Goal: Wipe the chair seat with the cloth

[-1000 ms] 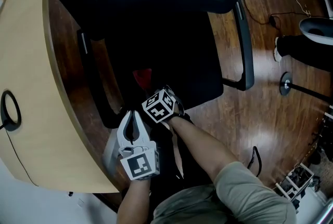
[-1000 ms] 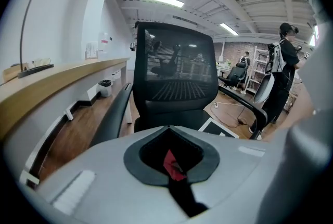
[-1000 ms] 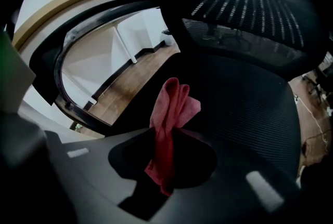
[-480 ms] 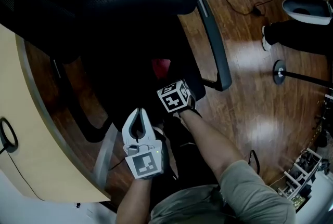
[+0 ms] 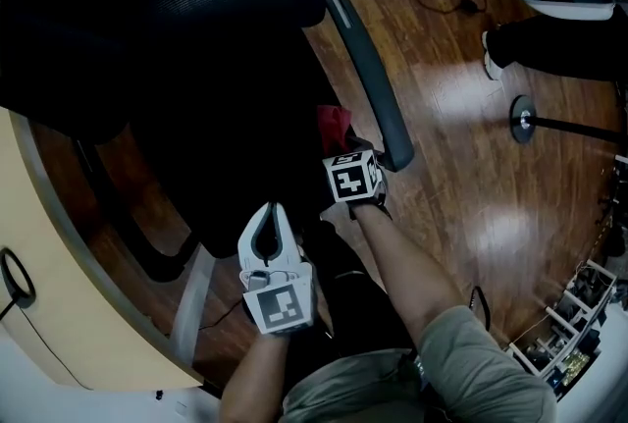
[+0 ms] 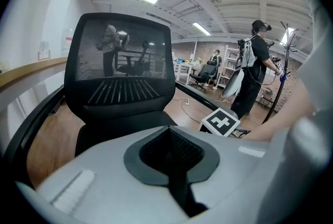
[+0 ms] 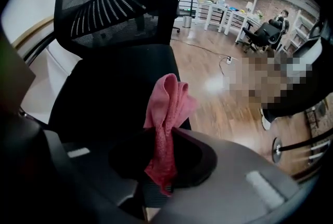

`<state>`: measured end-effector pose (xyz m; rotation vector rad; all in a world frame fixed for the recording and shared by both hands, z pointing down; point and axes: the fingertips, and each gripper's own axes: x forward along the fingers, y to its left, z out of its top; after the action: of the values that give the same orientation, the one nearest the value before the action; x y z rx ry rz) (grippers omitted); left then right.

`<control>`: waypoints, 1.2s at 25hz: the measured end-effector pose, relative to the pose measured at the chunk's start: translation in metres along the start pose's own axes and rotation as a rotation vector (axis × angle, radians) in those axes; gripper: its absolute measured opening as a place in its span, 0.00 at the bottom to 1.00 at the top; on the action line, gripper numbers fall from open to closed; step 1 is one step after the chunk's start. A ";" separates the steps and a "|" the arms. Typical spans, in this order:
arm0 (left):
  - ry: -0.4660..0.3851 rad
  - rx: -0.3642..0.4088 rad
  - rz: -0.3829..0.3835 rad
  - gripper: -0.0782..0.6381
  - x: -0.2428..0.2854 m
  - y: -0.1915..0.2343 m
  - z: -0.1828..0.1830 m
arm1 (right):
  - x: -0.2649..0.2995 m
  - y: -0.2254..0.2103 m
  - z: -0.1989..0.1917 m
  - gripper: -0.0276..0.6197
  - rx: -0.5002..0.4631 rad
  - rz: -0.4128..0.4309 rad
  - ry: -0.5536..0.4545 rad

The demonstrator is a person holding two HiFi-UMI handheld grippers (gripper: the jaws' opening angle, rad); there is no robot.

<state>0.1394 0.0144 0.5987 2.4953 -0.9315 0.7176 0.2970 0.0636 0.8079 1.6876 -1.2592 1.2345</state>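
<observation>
**Cloth position at the end of a stroke.** The red cloth point(image 5: 334, 125) point(image 7: 167, 114) is clamped in the right tongs point(image 5: 340, 148) point(image 7: 160, 168). A pinched fold sits between the jaws and the free end stands out ahead of them. It lies at the side edge of the black chair seat point(image 5: 235, 166) point(image 7: 112, 93), just beside the armrest point(image 5: 368, 82). One second ago the cloth lay nearer the middle of the seat's front and well apart from that armrest, so it has crossed the seat sideways. The view has also swung, and the chair itself may have turned.

This reads as one pass across the front strip, now run out at the edge. The deeper part of the seat, toward the backrest point(image 6: 122, 69), probably remains to be wiped. Whether the cloth presses on the seat here cannot be told.

The left tongs point(image 5: 270, 215) point(image 6: 174, 176) are closed together on nothing. They are held off the seat's front, between the chair and the pale table point(image 5: 59, 313).
</observation>
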 end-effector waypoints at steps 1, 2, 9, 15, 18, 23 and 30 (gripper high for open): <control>0.003 0.003 -0.001 0.12 0.001 -0.002 -0.002 | 0.001 -0.001 -0.002 0.16 0.004 -0.001 0.000; 0.005 0.005 -0.001 0.12 0.001 -0.003 -0.004 | 0.002 -0.001 -0.003 0.16 0.005 -0.002 -0.001; -0.003 -0.022 0.056 0.12 -0.018 0.015 -0.009 | -0.009 0.021 0.007 0.16 -0.049 0.014 -0.042; -0.007 -0.066 0.160 0.12 -0.061 0.066 -0.020 | -0.031 0.144 0.008 0.16 -0.247 0.187 -0.097; -0.007 -0.079 0.216 0.12 -0.087 0.095 -0.029 | -0.043 0.222 -0.012 0.17 -0.393 0.299 -0.093; 0.001 -0.106 0.300 0.12 -0.126 0.136 -0.049 | -0.055 0.322 -0.068 0.17 -0.580 0.453 -0.030; 0.010 -0.137 0.350 0.12 -0.150 0.161 -0.071 | -0.054 0.372 -0.132 0.17 -0.667 0.514 0.078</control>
<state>-0.0920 0.0108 0.5954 2.2316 -1.3854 0.7406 -0.1001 0.0898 0.7929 0.8570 -1.8633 0.9677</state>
